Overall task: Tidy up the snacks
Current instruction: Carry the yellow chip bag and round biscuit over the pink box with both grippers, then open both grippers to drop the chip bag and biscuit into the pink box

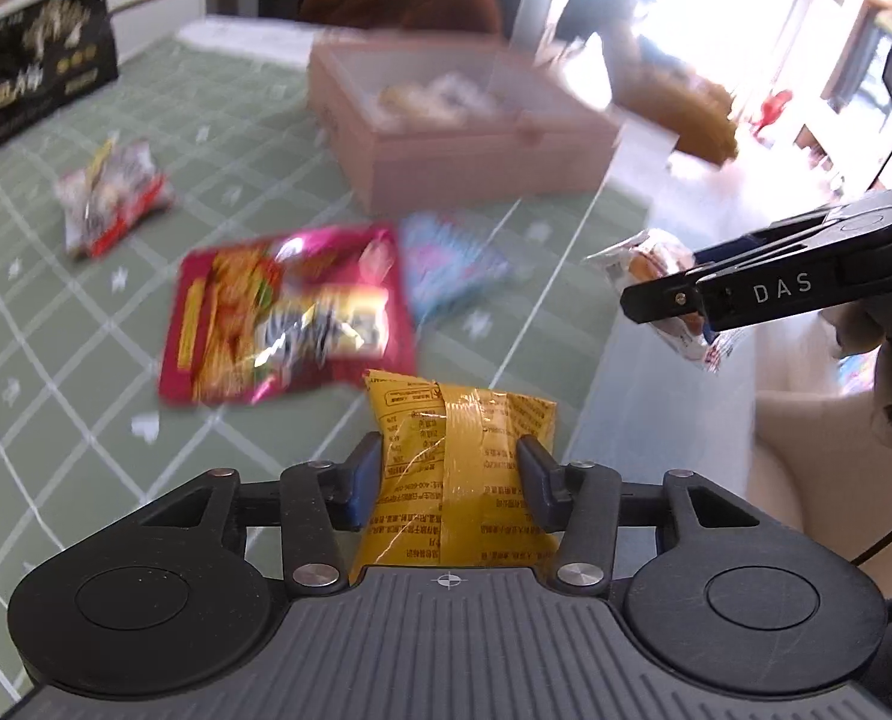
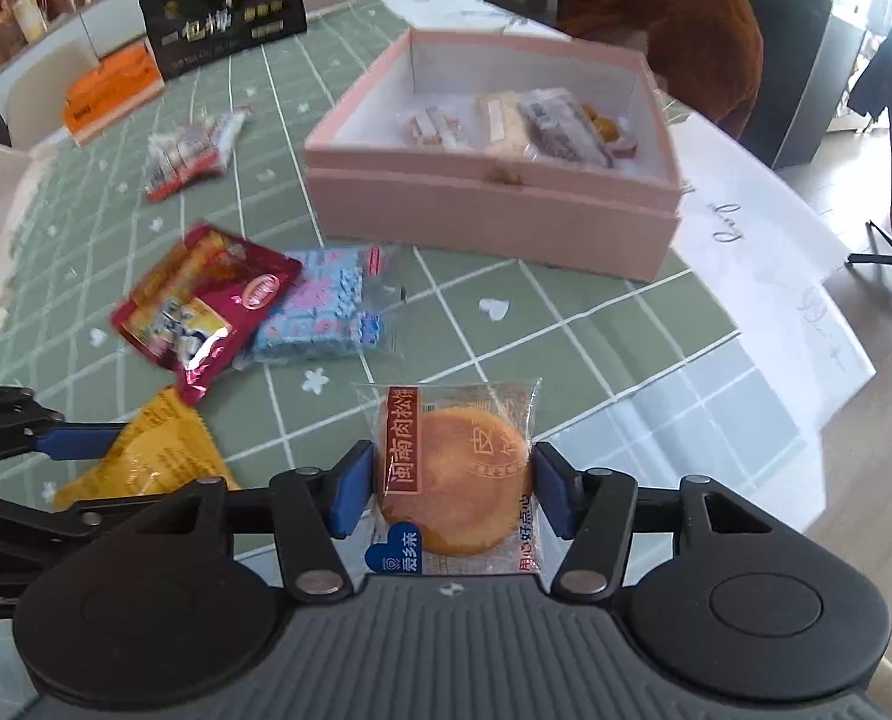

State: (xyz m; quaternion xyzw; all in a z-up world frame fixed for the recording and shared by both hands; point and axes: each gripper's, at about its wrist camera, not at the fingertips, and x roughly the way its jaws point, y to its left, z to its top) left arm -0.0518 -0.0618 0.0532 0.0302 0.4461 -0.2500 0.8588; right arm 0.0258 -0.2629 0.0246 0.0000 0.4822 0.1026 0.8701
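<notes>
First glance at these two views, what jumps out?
Each tool grips a snack: the left tool clamps a yellow packet, and the right tool clamps a wrapped round pastry. Behind them an open pink box with a few snacks inside stands on the green checked tablecloth, and a red packet and a blue one lie loose before it.

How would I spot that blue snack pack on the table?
Find the pink box on the green checked tablecloth. Just in front of it lies the blue pack, beside a red packet. It is the only blue wrapper there.
</notes>
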